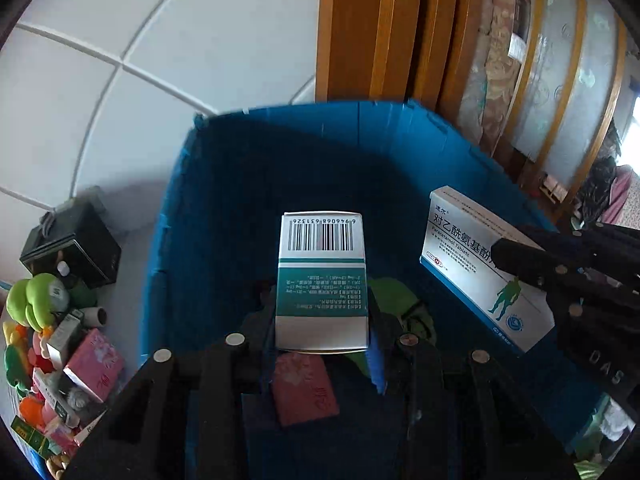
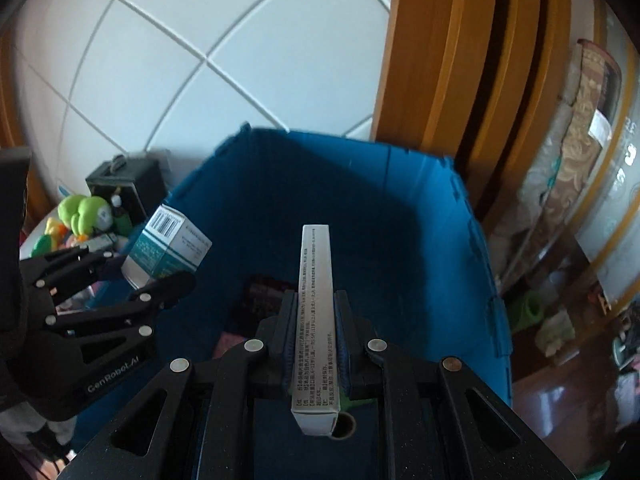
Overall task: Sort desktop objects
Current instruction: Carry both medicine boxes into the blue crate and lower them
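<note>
Black left claw (image 2: 120, 272) with silver rivets, white "GenRobot.AI" lettering, blue-padded right claw (image 2: 316, 340)

We see blue bin (image 1: 248, 184) | white-and-teal barcoded box (image 1: 322, 280), centre | white-blue tablet box (image 1: 472, 264), green figure print, 3 o'clock | pink floral box (image 1: 304, 390), 6 o'clock | lime-green toy (image 1: 34, 296), 9 o'clock | white tiles (image 1: 120, 60), 11 o'clock

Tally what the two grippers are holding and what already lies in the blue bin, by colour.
Held, white and teal: 1, the barcode box in the left gripper.
Held, white and blue: 1, the tablet box in the right gripper.
In the blue bin, pink: 1, the pink box.
In the bin, green: 1, a green item.
Total: 4
</note>
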`<state>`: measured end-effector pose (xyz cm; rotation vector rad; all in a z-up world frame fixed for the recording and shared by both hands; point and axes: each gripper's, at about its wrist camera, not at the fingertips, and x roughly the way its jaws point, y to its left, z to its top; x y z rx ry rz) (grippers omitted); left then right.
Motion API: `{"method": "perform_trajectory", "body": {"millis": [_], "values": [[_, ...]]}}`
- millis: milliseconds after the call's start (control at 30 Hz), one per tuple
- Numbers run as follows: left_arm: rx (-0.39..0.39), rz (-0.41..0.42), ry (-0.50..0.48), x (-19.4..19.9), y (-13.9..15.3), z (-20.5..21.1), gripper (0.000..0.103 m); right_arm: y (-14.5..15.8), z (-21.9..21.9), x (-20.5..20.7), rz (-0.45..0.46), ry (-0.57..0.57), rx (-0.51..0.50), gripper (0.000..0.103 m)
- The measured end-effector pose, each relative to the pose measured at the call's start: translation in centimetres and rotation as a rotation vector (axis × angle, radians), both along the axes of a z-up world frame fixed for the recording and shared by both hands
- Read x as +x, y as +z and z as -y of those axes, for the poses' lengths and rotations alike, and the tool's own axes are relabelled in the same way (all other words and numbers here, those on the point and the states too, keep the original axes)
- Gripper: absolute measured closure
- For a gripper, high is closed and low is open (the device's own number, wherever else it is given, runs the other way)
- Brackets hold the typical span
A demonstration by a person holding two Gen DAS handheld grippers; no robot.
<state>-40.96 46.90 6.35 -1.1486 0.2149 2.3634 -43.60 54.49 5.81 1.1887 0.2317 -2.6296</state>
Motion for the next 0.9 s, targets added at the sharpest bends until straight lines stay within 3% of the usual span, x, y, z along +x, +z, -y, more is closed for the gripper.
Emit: {"method": "perform_trajectory", "body": {"millis": [200,367,433,633,667,700,767,833,900], "values": [[-0.212,0.206,-0.043,-3.1,-7.1,-4.1,0.067,-9.8,-1.7,-5.4,0.268,0.0,0.054,0.086],[-0.301,0.424,-0.045,-3.2,-12.6,-4.0,0.068,-16.4,-1.9,-6.7,0.548,0.041,0.0,0.086],[-0.35,0.444,-0.076,-2.7,-13.7,-4.5,0.067,-17.4,-1.5,-6.3,0.588,0.062,0.021,0.086],[-0.38,0.504,-0.1,-2.0,-15.1,-4.6,0.066,-18.4,-2.0,-6.2,0.639,0.059,0.026,0.086],[-0.384,0.52,-0.102,-2.0,-15.4,-4.9,0.058,-18.7,-1.9,-6.4,0.657,0.057,0.023,0.085],[-0.384,0.533,-0.108,-2.2,-15.6,-4.8,0.04,-19.2,-1.7,-6.5,0.689,0.062,0.017,0.085],[-0.375,0.539,-0.126,-2.1,-15.5,-5.1,0.018,-20.4,-1.8,-6.5,0.746,0.062,0.02,0.085],[-0.369,0.53,-0.131,-2.1,-15.6,-5.1,0.017,-20.9,-1.9,-6.4,0.783,0.055,0.021,0.083],[-0.373,0.529,-0.121,-2.1,-15.7,-5.1,0.017,-21.0,-2.0,-6.3,0.804,0.051,0.022,0.074]]}}
